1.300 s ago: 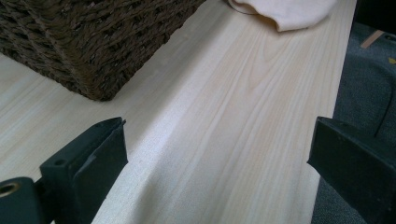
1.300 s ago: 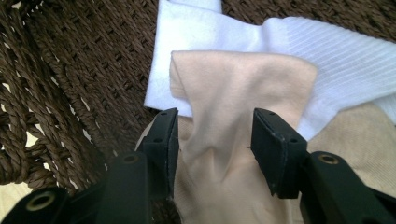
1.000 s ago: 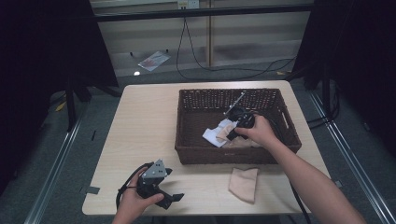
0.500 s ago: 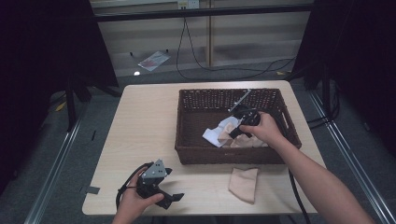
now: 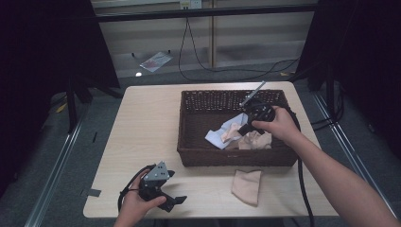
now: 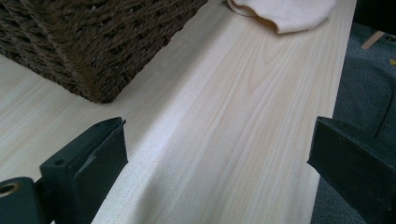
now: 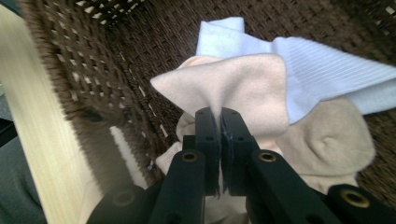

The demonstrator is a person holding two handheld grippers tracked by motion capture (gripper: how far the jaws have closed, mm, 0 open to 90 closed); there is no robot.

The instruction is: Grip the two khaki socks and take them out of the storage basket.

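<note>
The wooden table (image 5: 142, 137) is the biggest thing here, and the brown woven basket (image 5: 198, 153) sits on it, up ahead of the left gripper (image 6: 217, 154) and to one side of its jaws. In the basket, a white sock (image 7: 322, 70) lies just past the tips of the right gripper (image 7: 219, 119) and a tan sock (image 7: 327, 144) lies beside its jaws — those jaws are pressed tight together on a fold of a peach sock (image 7: 233, 88), which puffs up right above them. The left gripper rests low on the table with its jaws spread wide and nothing between them, and another peach sock (image 6: 285, 11) lies flat on the table, far ahead of them.
</note>
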